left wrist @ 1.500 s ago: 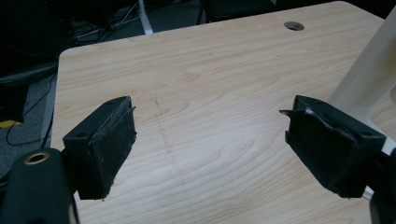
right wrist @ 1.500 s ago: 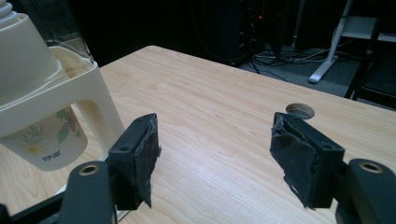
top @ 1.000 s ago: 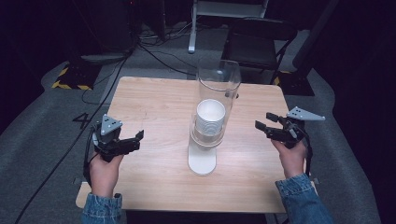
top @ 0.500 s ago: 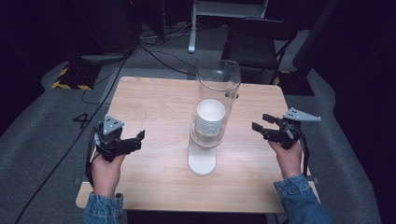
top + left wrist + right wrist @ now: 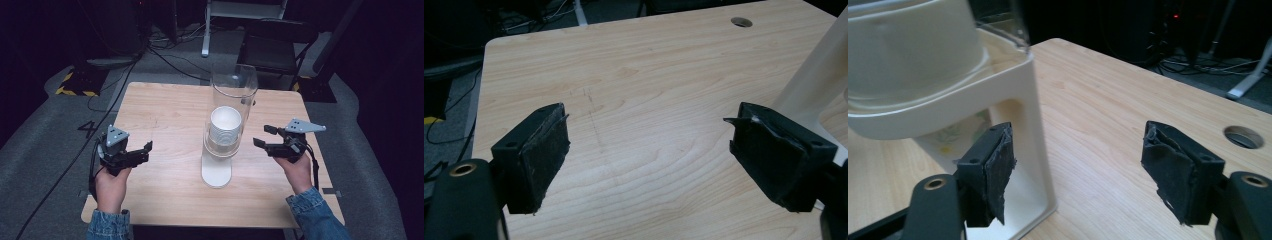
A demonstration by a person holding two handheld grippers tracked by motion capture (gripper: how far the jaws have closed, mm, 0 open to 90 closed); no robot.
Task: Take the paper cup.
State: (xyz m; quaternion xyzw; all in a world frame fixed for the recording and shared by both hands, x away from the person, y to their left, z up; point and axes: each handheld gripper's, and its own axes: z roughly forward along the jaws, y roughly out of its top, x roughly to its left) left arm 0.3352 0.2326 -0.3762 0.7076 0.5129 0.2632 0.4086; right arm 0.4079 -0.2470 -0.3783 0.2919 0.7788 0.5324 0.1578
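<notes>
Cup dispenser (image 5: 222,150) at frame centre in the high view: clear tube on a white stand, stack of white cups (image 5: 225,125) inside, white foot on the worktop (image 5: 165,110). Between the two claws, touched by neither. Right claw (image 5: 265,136) right of centre, just beside the stand, jaws apart with nothing between them, having just been opening. Left claw (image 5: 144,151) at lower left, well apart from the dispenser, jaws wide and empty.

Up close in the right gripper view: dispenser (image 5: 948,100) at upper left, cream stand wall just behind the left jaw, a pale printed patch inside the stand's opening, and a round cable hole (image 5: 1243,136) at right edge. In the left gripper view: faint pencil-like marks (image 5: 591,115) on the wood, stand (image 5: 819,85) at right edge, the hole (image 5: 742,21) at top.

Light wood-grain worktop, rounded corners. Grey carpet (image 5: 50,130) around, cables (image 5: 165,50) and a dark chair (image 5: 275,45) at top, yellow-black hazard tape (image 5: 75,85) at upper left, dark room beyond.
</notes>
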